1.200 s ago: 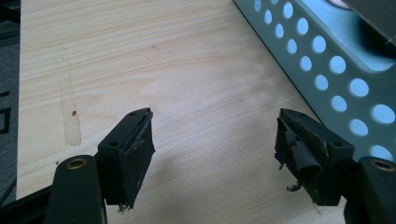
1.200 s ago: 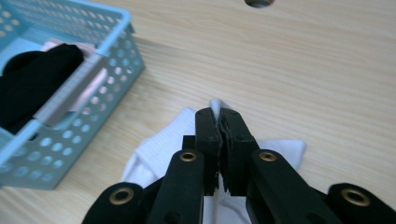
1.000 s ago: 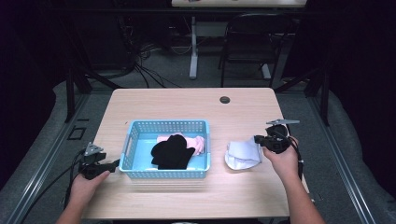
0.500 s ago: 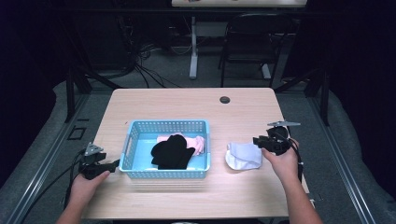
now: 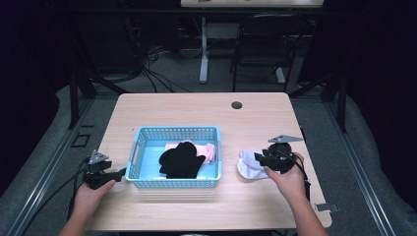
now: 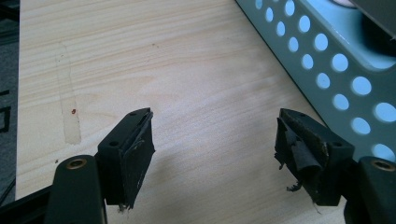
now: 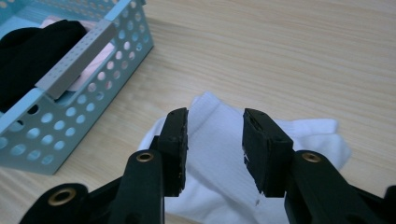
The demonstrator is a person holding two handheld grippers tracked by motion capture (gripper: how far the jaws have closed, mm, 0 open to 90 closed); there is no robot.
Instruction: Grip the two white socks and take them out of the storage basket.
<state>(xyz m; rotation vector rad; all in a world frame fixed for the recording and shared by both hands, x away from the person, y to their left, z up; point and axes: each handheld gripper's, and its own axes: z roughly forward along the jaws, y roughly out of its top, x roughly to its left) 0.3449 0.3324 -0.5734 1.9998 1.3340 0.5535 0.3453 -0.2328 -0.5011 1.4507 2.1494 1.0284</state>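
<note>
Right gripper fingers just opened over white sock, seemingly not pinching, left gripper fingers spread above bare surface beside blue basket.

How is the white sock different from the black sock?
The white sock lies on the table, right of the basket; the black sock lies inside it. The white sock sits alone; the black sock rests on something pink. Both are crumpled.
</note>
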